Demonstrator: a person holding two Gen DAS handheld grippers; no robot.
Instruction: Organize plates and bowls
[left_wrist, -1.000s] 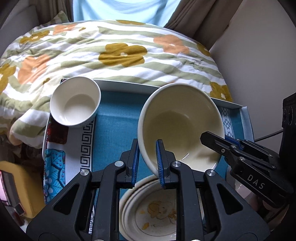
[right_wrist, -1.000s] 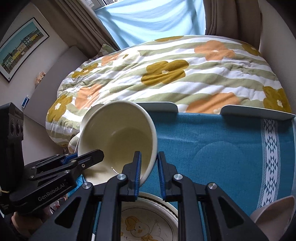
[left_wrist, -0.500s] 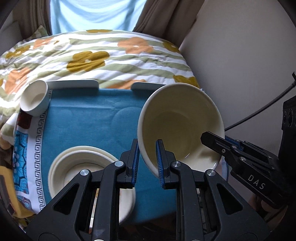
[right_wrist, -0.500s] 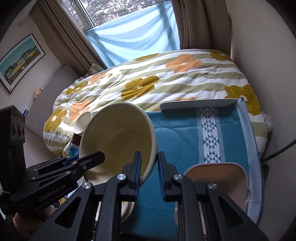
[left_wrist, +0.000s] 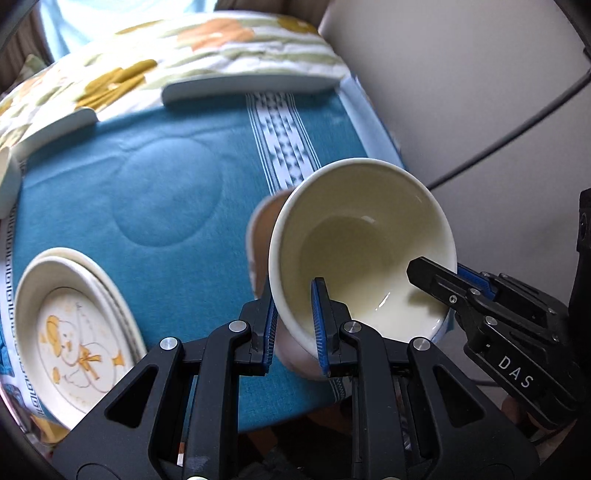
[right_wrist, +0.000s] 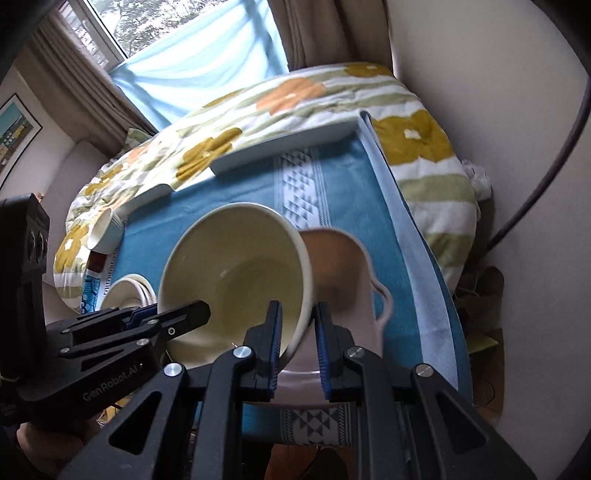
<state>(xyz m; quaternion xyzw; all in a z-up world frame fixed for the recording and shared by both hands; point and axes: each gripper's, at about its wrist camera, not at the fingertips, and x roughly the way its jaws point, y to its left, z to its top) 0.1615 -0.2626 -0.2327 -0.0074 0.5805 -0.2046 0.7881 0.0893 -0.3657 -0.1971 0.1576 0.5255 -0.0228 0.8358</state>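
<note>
Carried rightward, one cream bowl (left_wrist: 360, 254) now hangs over one pink dish (right_wrist: 343, 266).

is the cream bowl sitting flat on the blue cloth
No, the cream bowl is tilted and held up over the pink dish, with the left gripper and right gripper each clamped on its rim.

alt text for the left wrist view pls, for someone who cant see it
Both grippers, left and right, pinch opposite rims of a tilted cream bowl above a pink dish on a blue cloth. Stacked plates with a duck picture sit at lower left.
</note>
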